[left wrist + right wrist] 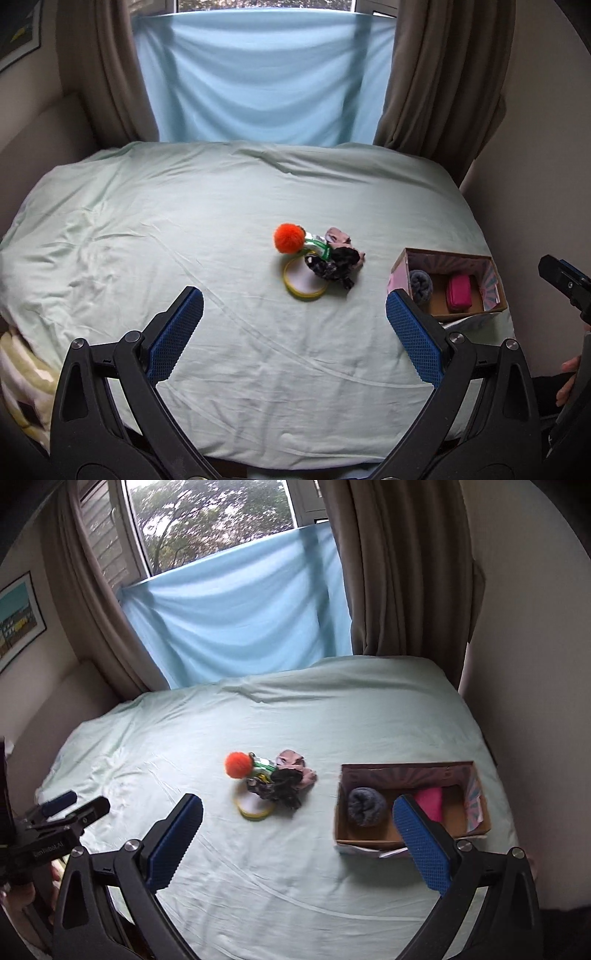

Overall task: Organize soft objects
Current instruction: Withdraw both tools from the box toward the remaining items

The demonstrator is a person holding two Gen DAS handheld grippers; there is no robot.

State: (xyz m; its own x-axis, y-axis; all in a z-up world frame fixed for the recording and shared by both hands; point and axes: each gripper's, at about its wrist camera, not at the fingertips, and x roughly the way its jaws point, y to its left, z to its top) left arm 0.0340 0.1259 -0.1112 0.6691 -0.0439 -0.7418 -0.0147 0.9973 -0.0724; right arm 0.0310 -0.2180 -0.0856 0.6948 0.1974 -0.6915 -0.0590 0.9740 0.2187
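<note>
Jaws on left gripper (294,308) and right gripper (297,816) both spread wide, empty, hovering over near bed (147,206). Soft pile mid-bed, left of box (480,775): orange pompom (289,237) looks light, squashy; pinch its middle.

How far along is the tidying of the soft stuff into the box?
Partly done. The box already holds a grey fuzzy ball and a pink item. Nothing is in hand: the left gripper and right gripper are both open and empty above the bed. Left on it is the pile with the orange pom-pom.
</note>
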